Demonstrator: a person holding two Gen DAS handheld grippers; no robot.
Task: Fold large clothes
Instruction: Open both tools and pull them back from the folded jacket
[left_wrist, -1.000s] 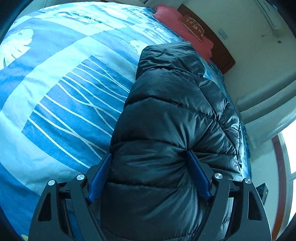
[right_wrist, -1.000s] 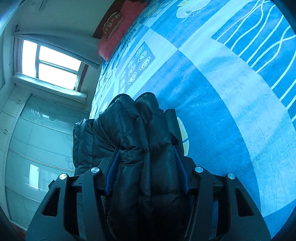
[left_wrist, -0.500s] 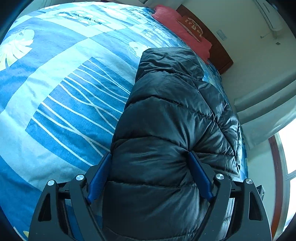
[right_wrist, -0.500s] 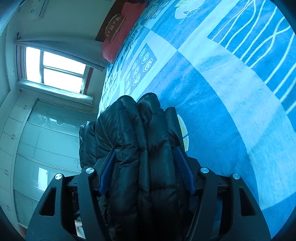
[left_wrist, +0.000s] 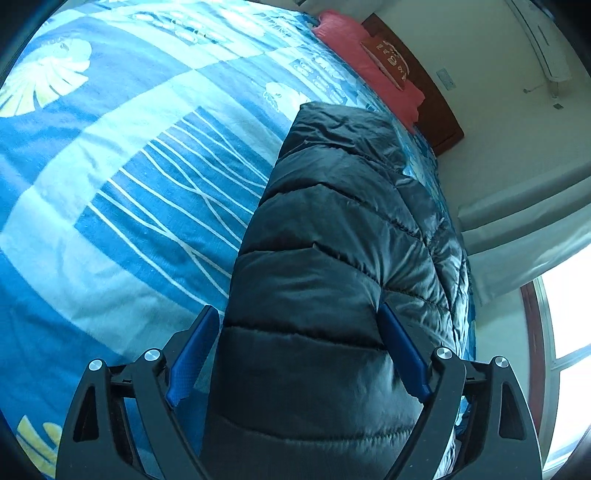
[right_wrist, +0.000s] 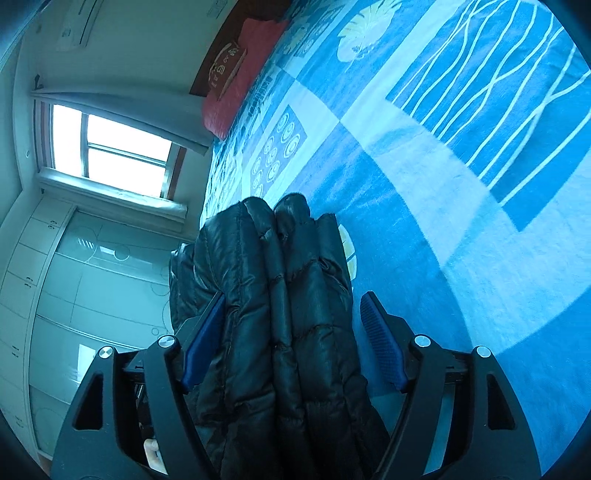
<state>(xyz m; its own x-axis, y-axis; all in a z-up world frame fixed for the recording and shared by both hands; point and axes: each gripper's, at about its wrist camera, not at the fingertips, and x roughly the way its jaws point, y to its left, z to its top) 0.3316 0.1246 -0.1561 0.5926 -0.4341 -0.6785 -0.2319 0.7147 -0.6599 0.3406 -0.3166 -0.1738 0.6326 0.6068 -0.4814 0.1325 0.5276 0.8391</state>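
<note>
Writing: a brown panel (left_wrist: 388, 61) on the red pillow (left_wrist: 364, 62) at the head of the bed carries pale characters, too small to read; no brand or label shows on the garment.

Black quilted puffer jacket (left_wrist: 332, 258): shiny shell, horizontal stitched channels, folded into a long thick bundle. It lies on the blue patterned bedspread (left_wrist: 129, 184), near the bed edge on the window (right_wrist: 110, 147) side, one end towards the pillow.

Left gripper (left_wrist: 297, 334): jaws have just been opening and stand wide. The near end of the bundle sits between them; the left blue pad (left_wrist: 192, 354) stands clear of the fabric, the right pad lies against it.

Right gripper (right_wrist: 295, 334): jaws have just been opening. The stacked folds of the jacket (right_wrist: 280, 295) sit between them; the right pad (right_wrist: 382, 339) is plainly apart from the fabric, the left pad is against it. No clamped grip shows
</note>
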